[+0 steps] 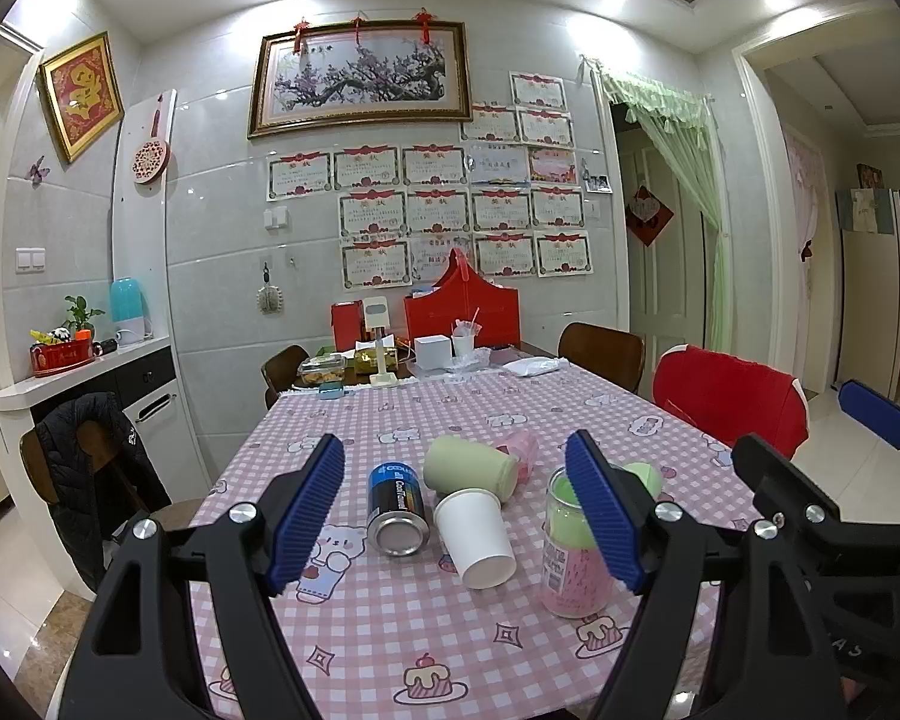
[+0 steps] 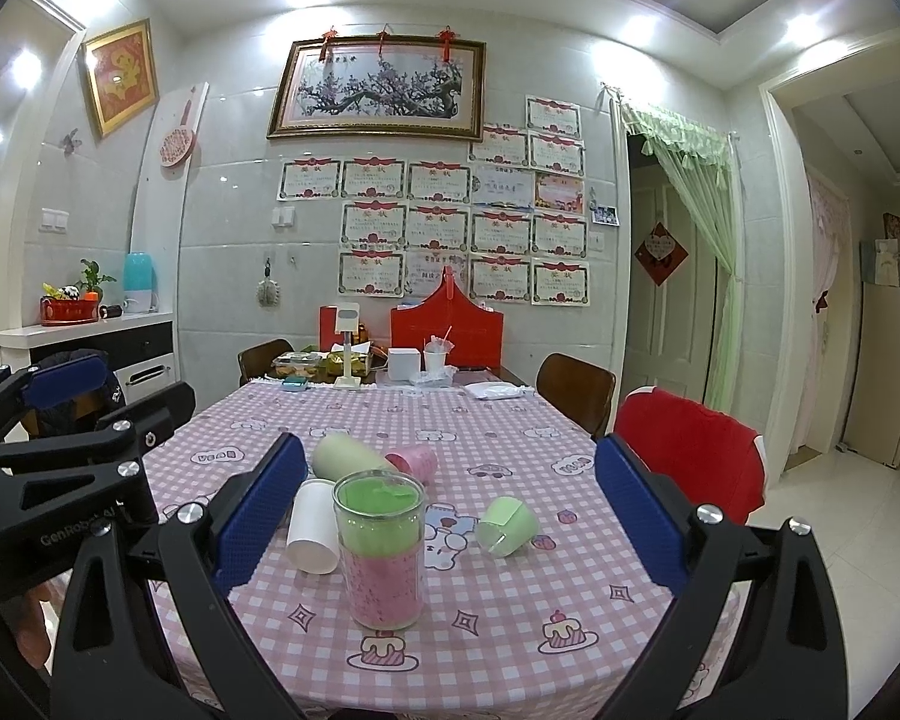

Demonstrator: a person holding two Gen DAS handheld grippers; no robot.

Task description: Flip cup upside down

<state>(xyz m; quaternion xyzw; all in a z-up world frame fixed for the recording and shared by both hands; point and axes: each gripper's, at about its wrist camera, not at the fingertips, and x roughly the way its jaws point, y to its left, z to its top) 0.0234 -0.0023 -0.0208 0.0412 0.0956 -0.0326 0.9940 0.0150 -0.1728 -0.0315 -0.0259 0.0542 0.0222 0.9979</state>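
Both grippers hang above the near edge of the pink checked tablecloth (image 2: 498, 420), each with its blue pads spread wide and nothing between them: the left gripper (image 1: 456, 510) faces the white paper cup (image 1: 474, 537) lying on its side, and the right gripper (image 2: 450, 516) frames the clear plastic tumbler with green and pink filling (image 2: 381, 546), which stands upright nearest the camera. That tumbler looks the likeliest cup to flip, though the task does not say which. To do it well, I would close the right pads on the mid-wall, below the green band, lift it clear of the cloth, turn the wrist a full half-turn and set the rim flat on a bare patch, well away from its neighbours. Counting: one tumbler upright; four cups on their sides, namely the white paper one, a pale green matte cup (image 2: 345, 456), a small pink translucent cup (image 2: 417, 463) and a small light-green cup (image 2: 506, 525); and one blue drink can (image 1: 396, 507), also lying down.
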